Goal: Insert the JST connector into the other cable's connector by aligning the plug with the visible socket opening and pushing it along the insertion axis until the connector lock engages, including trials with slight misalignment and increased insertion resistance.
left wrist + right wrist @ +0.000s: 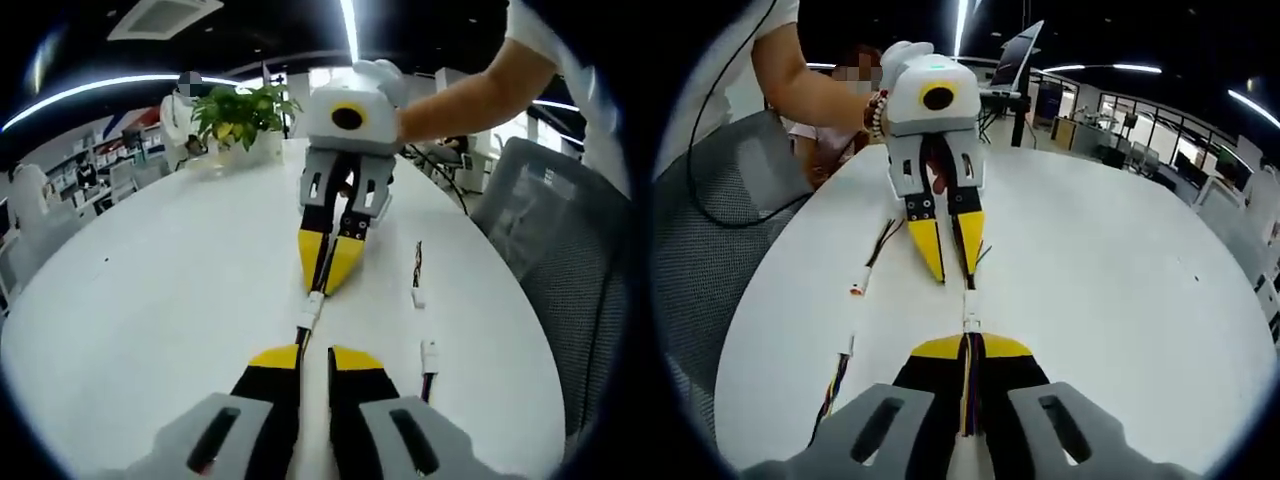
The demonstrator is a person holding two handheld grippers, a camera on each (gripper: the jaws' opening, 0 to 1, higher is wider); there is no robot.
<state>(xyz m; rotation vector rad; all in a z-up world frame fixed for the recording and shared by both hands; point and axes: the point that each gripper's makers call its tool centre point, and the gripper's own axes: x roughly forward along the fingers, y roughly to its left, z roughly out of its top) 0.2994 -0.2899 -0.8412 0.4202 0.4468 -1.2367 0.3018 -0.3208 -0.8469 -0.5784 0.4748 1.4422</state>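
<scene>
Between both grippers' closed fingers, white connectors [312,306], joint unclear.

Connector joint [312,306] too small to tell if lock is engaged; same in right gripper view. Cable wires [971,385] run down betw. the right gripper [971,350] jaws, lower end hidden by its body at 6 o'clock. Spare cable [833,388] cut off toward 7 o'clock. Person's arm [470,95] cut by edge at 1 o'clock.
</scene>
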